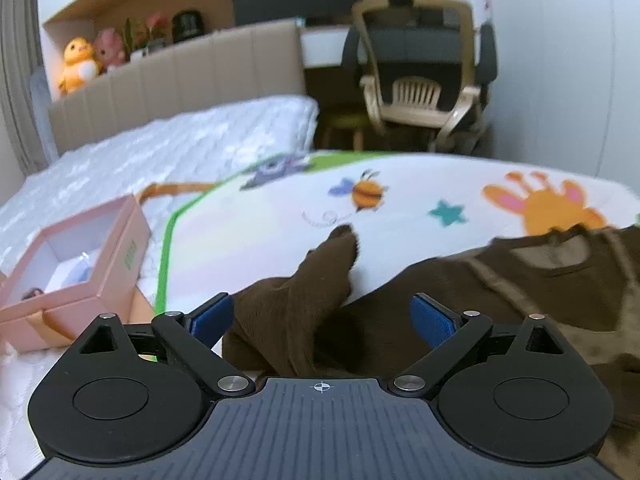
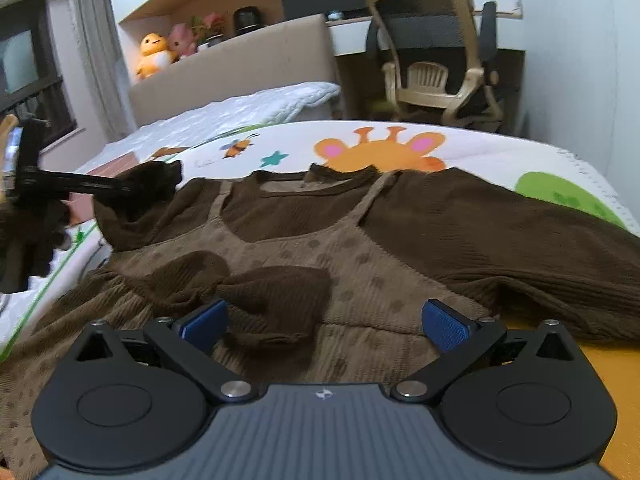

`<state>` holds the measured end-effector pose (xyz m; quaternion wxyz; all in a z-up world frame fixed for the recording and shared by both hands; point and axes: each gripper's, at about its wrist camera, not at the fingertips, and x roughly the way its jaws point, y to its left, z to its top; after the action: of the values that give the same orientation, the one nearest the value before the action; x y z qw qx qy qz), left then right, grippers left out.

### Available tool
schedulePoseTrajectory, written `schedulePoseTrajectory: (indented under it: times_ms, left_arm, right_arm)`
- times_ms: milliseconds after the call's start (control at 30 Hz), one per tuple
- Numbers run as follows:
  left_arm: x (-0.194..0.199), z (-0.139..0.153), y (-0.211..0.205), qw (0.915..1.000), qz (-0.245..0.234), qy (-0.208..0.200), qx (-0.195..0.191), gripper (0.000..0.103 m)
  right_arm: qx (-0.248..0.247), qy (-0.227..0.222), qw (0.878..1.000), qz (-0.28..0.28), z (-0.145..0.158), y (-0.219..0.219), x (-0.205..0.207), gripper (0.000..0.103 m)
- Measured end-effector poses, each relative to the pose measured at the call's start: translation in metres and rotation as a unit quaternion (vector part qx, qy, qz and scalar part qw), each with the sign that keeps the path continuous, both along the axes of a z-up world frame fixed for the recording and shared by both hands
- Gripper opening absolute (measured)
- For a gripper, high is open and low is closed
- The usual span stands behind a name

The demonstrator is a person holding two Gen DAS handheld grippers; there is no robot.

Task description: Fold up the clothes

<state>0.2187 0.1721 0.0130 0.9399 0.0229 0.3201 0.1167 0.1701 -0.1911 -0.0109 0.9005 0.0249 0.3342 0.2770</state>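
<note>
A dark brown top with a tan dotted pinafore front (image 2: 320, 256) lies spread on a cartoon play mat (image 2: 380, 148). One dark sleeve (image 2: 276, 292) is folded across the tan front, just ahead of my right gripper (image 2: 325, 323), which is open and holds nothing. The other sleeve (image 1: 308, 292) rises in a bunch between the blue pads (image 1: 210, 318) of my left gripper (image 1: 322, 320), whose jaws stand wide open around it. In the right wrist view the left gripper (image 2: 80, 184) reaches in from the left to that bunched sleeve (image 2: 148, 188).
A pink windowed box (image 1: 76, 264) sits on the white mattress (image 1: 180, 148) left of the mat. Behind stand a beige headboard (image 1: 180, 76), plush toys (image 1: 80, 64) on a shelf and an office chair (image 1: 420, 60). The mat's far edge drops off toward the chair.
</note>
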Motion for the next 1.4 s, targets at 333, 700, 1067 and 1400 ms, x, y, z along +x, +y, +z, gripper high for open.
schedulePoseTrajectory:
  times_ms: [333,700,1067,1400]
  left_arm:
    - [0.002,0.023,-0.016,0.9969,-0.030,-0.070,-0.022,0.016]
    - [-0.031,0.007,-0.114,0.9656,-0.228,-0.059,-0.110,0.085]
    - [-0.063,-0.037,-0.087,0.9679,-0.208,-0.014,-0.140,0.096]
    - [-0.051,0.002,-0.079,0.9607,-0.203,-0.083,-0.170,0.101]
  right_arm:
    - [-0.002,0.021,1.000,0.020,-0.006,0.003,0.006,0.103]
    - [0.027,0.024,0.999,0.022,0.020,-0.006,0.013,0.103]
    - [-0.019,0.054,0.998,0.023,0.014,0.047,0.079,0.044]
    - [-0.094,-0.098,0.990,0.029,0.059,0.078,0.089,0.011]
